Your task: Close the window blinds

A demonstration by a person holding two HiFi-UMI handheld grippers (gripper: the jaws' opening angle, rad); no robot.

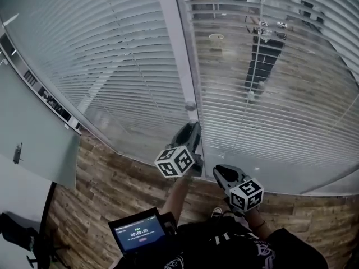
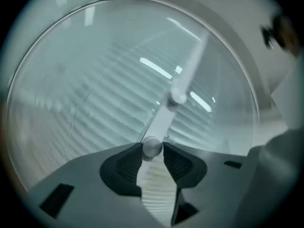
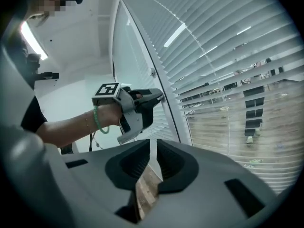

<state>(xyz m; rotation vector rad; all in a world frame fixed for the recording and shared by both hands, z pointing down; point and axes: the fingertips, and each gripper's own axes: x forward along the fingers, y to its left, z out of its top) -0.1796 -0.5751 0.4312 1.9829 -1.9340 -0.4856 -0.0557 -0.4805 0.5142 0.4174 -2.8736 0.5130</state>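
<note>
Head view: screen [image 1: 137, 231] digits illegible; left gripper [image 2: 152, 152] jaws clasp knob [image 2: 152, 145].

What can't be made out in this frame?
- Head view: the knob is hidden behind the left gripper.
- Left gripper view: the blinds are blurred; slat tilt unreadable.
- Head view: tablet text too small.
- Right gripper view: left gripper's fingers cover that knob.

Three views, all toward the blinds [image 1: 112, 55]

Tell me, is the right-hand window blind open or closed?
Open: the right-hand blind has its slats tilted flat, and the wooden floor beyond shows through the gaps.
</note>
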